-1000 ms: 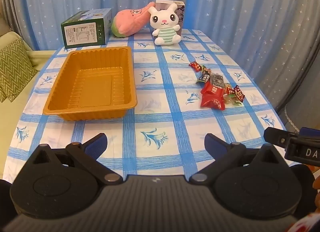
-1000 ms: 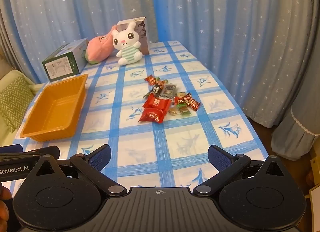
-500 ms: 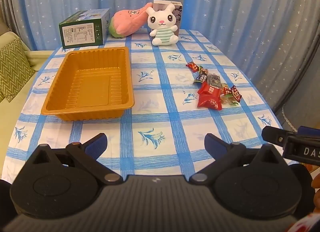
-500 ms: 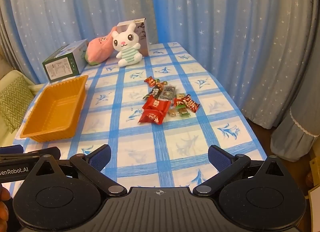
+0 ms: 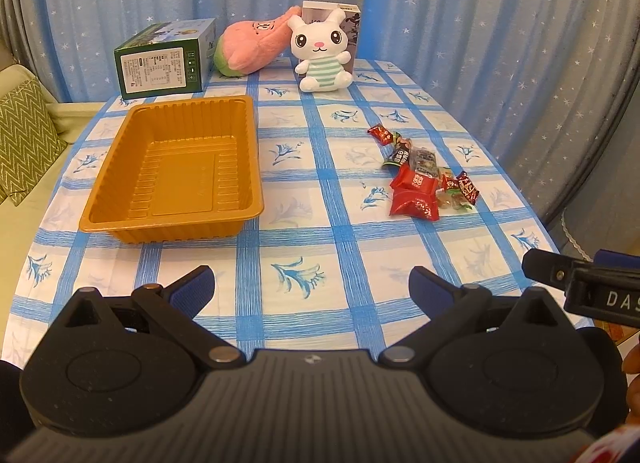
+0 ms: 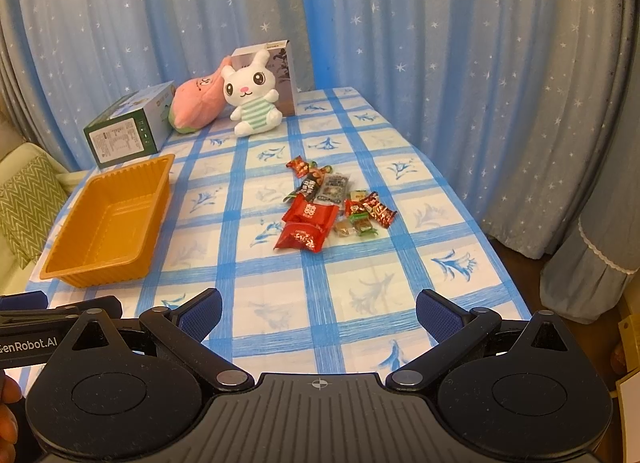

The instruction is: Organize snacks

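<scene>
Orange plastic tray [image 5: 120, 167] bare inside; snack pile [image 6: 332, 207] on tablecloth [image 6: 360, 283] apart.

Print on the small snacks [image 6: 335, 205] is too tiny to read, and the tall box [image 5: 352, 29] sits half hidden behind the bunny [image 5: 322, 51].

glossy ribbed plastic tray [image 5: 176, 171], shiny snack wrappers [image 5: 416, 195].

Star-dotted blue curtains [image 5: 480, 23], cushioned sofa [image 5: 24, 135]
</scene>
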Tool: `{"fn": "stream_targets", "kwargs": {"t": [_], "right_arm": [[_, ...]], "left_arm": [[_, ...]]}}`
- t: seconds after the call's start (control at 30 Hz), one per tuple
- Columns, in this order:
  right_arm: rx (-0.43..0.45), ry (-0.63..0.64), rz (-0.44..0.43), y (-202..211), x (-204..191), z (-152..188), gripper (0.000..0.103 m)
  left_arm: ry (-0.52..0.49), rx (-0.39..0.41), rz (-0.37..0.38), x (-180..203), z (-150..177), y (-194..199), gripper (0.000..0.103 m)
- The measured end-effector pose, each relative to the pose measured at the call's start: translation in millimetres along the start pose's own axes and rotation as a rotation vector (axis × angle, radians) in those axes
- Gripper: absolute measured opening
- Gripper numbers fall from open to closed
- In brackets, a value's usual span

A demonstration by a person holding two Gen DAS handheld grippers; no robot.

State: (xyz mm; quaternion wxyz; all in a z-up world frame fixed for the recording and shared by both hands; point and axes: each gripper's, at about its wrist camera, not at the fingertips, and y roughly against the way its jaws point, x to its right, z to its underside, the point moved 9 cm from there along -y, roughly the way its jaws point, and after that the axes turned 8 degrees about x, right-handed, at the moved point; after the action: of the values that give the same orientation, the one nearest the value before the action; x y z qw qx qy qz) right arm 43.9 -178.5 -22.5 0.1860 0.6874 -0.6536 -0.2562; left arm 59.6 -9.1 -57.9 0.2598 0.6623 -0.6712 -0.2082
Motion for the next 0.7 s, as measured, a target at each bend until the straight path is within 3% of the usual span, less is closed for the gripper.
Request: {"fn": "stream_targets", "kwargs": {"t": [0.7], "right_arm": [[0.003, 0.002, 0.0, 0.1, -0.8, 1.1, 0.102]], "left_arm": [[0.004, -0.003, 0.005, 3.7, 0.6, 0.8, 0.103]]}}
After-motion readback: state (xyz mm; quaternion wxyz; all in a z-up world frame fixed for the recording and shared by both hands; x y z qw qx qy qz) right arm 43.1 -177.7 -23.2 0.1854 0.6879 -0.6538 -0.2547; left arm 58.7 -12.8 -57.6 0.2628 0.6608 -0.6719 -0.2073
